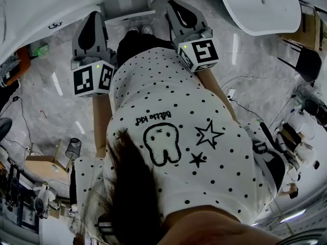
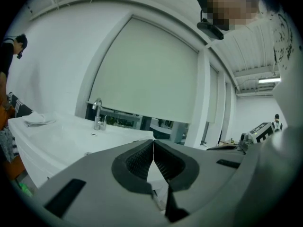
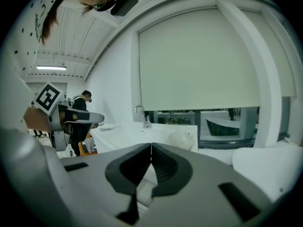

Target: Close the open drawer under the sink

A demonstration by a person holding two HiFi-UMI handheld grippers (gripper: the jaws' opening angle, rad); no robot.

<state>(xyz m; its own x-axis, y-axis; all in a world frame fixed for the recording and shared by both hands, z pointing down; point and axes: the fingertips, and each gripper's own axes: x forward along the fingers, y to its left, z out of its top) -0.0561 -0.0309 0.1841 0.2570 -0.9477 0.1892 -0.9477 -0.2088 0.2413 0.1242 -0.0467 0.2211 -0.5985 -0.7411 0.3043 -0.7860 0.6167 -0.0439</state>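
Both sets of jaws were pressed together with nothing in them, left gripper [image 1: 94, 19] and right gripper [image 1: 176, 8] pointing side by side toward the sink counter [image 1: 51, 4]. What I took for the open drawer [image 1: 126, 5] jutted from under that counter between the two tips, ahead and lower, its front running crosswise to them. Neither gripper view showed it, only the faucet [image 2: 98, 113] above, so I judged neither hand clearly nearer.

Upside-down print [image 1: 156, 118], seemingly "Bittle kid", on the person's dotted shirt [image 1: 168, 86].
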